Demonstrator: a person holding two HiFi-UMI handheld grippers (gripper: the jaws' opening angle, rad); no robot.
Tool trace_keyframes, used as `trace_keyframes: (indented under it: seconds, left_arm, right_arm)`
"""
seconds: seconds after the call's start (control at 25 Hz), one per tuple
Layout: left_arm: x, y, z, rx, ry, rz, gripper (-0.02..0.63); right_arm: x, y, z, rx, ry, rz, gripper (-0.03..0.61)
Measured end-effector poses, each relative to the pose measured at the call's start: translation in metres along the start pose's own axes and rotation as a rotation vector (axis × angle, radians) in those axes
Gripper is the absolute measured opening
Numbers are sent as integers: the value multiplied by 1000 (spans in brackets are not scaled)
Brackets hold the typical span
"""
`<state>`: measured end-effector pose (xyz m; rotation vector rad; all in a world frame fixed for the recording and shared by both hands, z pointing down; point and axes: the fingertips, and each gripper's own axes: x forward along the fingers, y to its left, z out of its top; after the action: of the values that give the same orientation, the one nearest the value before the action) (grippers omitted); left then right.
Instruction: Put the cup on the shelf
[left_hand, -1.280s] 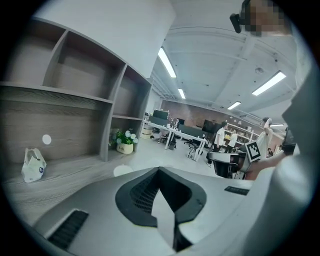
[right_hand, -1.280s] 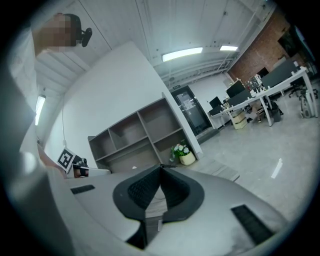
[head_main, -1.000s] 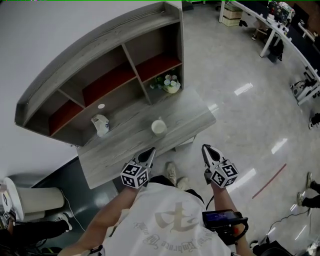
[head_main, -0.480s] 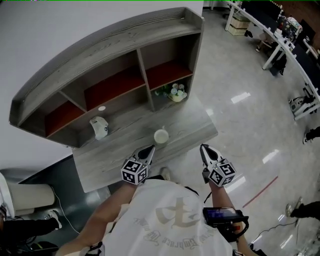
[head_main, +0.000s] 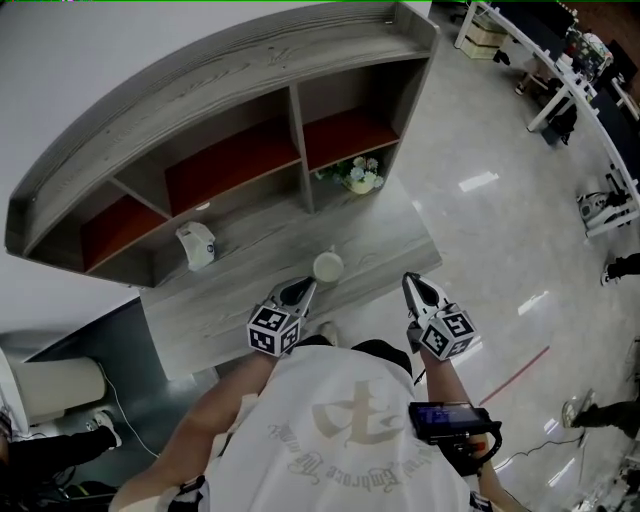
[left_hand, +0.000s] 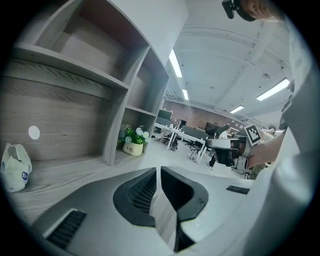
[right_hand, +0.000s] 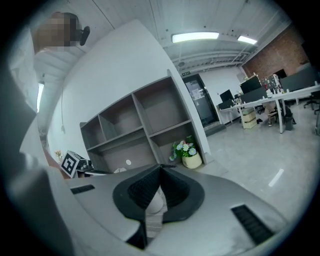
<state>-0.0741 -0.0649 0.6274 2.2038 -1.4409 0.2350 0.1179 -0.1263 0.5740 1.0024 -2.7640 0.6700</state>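
Now the shelf (head_main: 230, 160) and desk (head_main: 225, 300) had drawn nearer as the person stepped in, and the cup (head_main: 327, 267) stood on the desk, not yet shelved, just ahead of the left gripper (head_main: 297, 292). Its jaws had just cracked apart with nothing between them, likely readying a grasp, while the right gripper (head_main: 418, 290) was closed and empty.

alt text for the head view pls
A white cup stands on a grey table before an open shelf unit. The left hand-held gripper, empty, jaws just opening, points at it; the right hand-held gripper hangs by the table's front edge.
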Motion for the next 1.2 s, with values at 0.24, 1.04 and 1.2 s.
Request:
trace_keyframes:
  seconds: [0.24,1.04,1.2]
  left_arm:
    - [7,5,-14,-9,43,17,72]
    - [68,23,-66,-39,224,173,399]
    - [86,30,-74,-66,258,193,418]
  right_arm:
    - [15,-2,-4,9,37,26,3]
    - [54,-38,-14,5,171,169,3]
    - [55,-47,-16,11,183,165,3]
